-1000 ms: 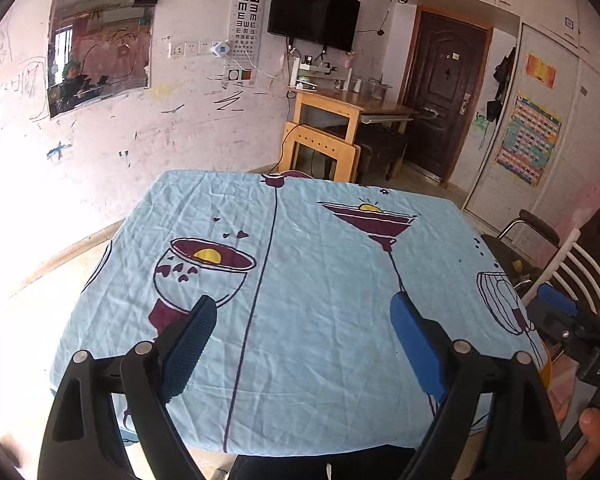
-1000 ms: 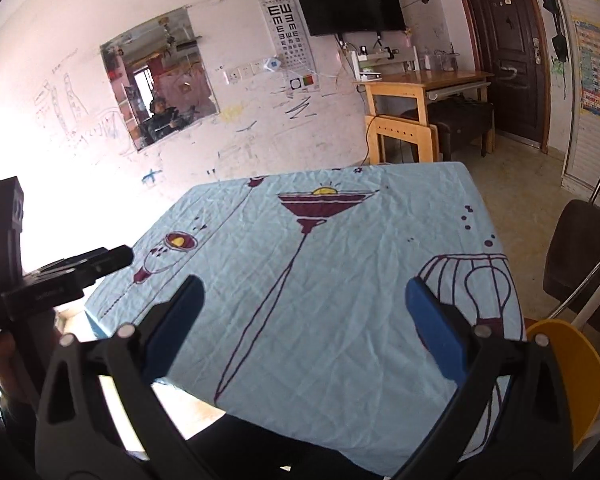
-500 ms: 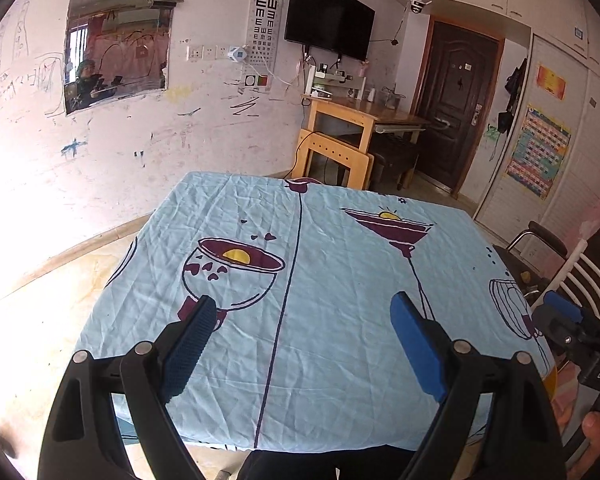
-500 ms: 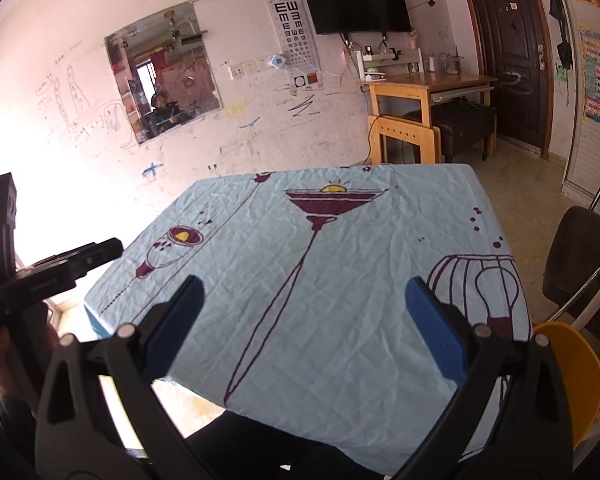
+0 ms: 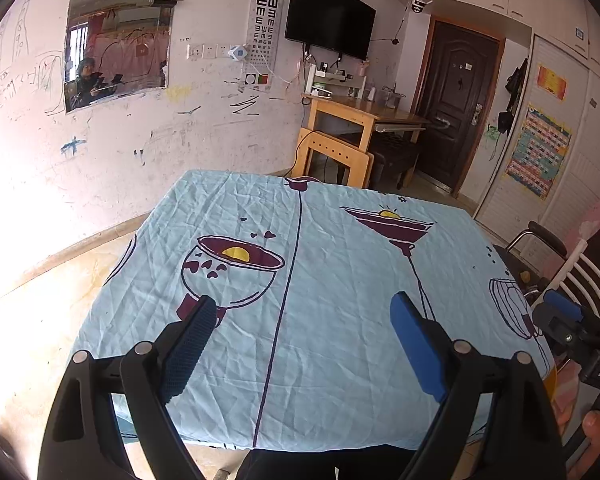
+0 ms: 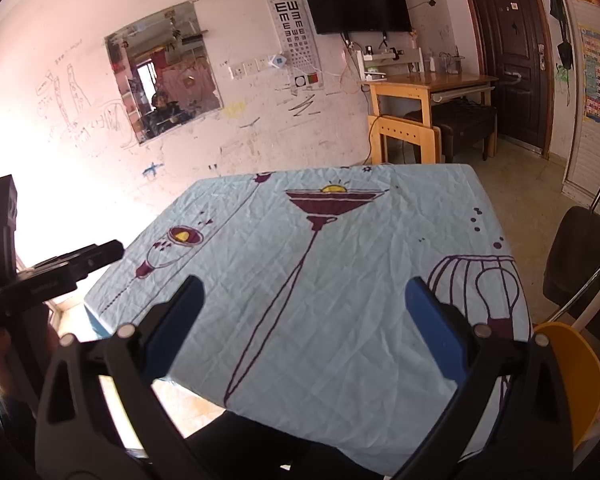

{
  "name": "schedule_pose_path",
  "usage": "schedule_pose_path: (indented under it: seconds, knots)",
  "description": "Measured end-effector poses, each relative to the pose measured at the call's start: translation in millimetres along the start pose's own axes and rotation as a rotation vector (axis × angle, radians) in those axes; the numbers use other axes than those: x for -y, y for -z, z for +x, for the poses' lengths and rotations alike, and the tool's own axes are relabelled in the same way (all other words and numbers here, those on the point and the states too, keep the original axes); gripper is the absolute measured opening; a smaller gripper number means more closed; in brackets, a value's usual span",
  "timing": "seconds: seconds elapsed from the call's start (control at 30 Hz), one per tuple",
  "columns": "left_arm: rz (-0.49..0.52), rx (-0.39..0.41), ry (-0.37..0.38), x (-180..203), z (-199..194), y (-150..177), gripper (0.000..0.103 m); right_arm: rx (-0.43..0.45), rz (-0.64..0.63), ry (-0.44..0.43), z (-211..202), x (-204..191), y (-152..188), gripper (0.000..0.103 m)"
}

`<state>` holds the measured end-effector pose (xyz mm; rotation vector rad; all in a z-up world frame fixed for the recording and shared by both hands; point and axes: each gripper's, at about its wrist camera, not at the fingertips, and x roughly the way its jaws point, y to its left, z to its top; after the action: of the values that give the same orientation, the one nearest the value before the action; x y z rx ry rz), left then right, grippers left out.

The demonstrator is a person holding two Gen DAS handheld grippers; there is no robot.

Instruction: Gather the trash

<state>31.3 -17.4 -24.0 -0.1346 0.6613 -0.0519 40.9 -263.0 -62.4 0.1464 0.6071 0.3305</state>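
Note:
A table with a light blue cloth (image 5: 324, 280) printed with dark red glasses fills both views (image 6: 360, 260). No trash shows on it. My left gripper (image 5: 304, 316) is open and empty above the near edge of the table. My right gripper (image 6: 304, 300) is open and empty above the near right part of the table. The right gripper's body shows at the right edge of the left wrist view (image 5: 572, 328). The left gripper's body shows at the left of the right wrist view (image 6: 60, 268).
A yellow container (image 6: 576, 368) sits low at the table's right side. A black chair (image 6: 580, 264) and a white chair (image 5: 588, 280) stand to the right. A wooden desk (image 5: 356, 128) and a dark door (image 5: 456, 96) are at the far wall.
Both grippers have drawn back and up a little, so the table appears farther and more of the wall shows. Both stay open and empty.

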Motion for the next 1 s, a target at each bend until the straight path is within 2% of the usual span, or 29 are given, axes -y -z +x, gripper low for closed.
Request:
schedule_pose_path:
  seconds: [1.0]
  knots:
    - [0.004,0.002,0.004,4.4,-2.0,0.3,0.084,0.003,0.0,0.002,-0.5,2.7,-0.1,0.097]
